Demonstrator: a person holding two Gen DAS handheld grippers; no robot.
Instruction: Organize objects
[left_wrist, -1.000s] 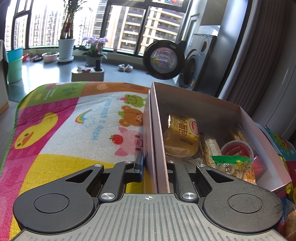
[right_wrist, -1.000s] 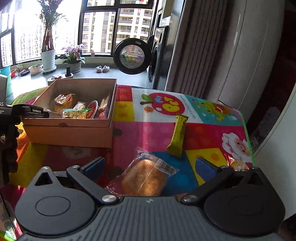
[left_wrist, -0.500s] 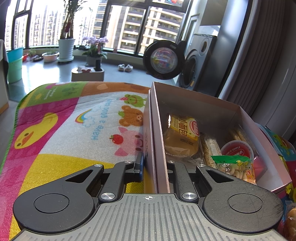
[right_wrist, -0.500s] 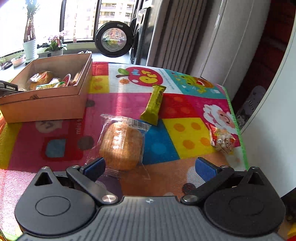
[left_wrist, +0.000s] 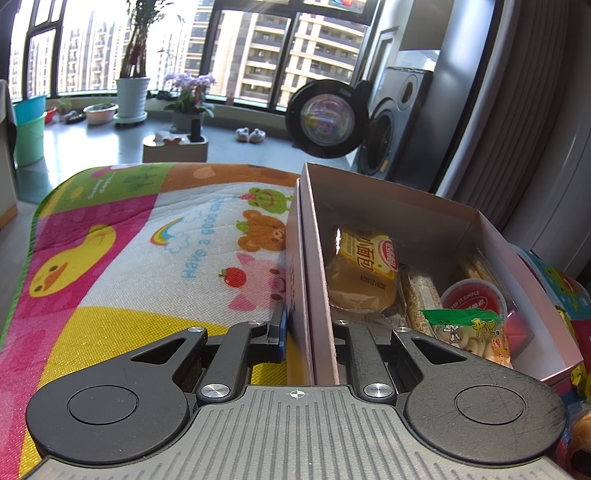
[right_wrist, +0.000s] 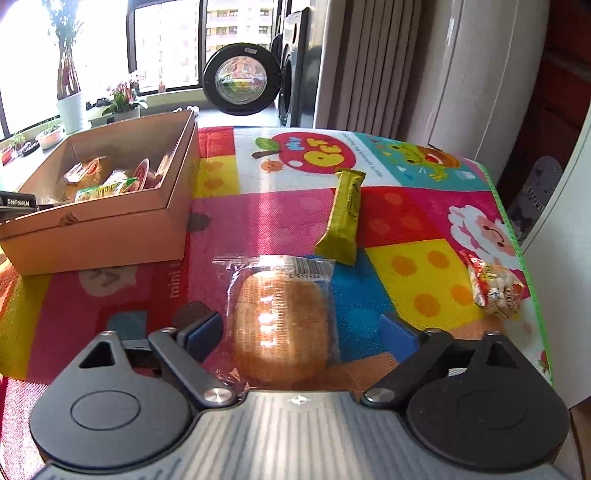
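L gripper (left_wrist: 308, 328) clamps wall of cardboard box (left_wrist: 413, 206) w/ bun pack (left_wrist: 364, 273), jelly cup (left_wrist: 472, 299), cracker bag (left_wrist: 469, 332) inside. R gripper (right_wrist: 299, 328) open astride wrapped bread (right_wrist: 282, 325).

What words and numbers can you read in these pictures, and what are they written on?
"2025121502 4", roughly: bread packet in the cardboard box, under Chinese characters.
"KEEP IT SIMPLE": red jelly cup lid.
"Have a good", upside down, last word unclear: play mat.
"GenRobot.AI": left gripper.
"mini": play mat, beside the box.
Barcode digits on the wrapped bun: partly cut off.
Green snack packet, gold bar: unreadable.
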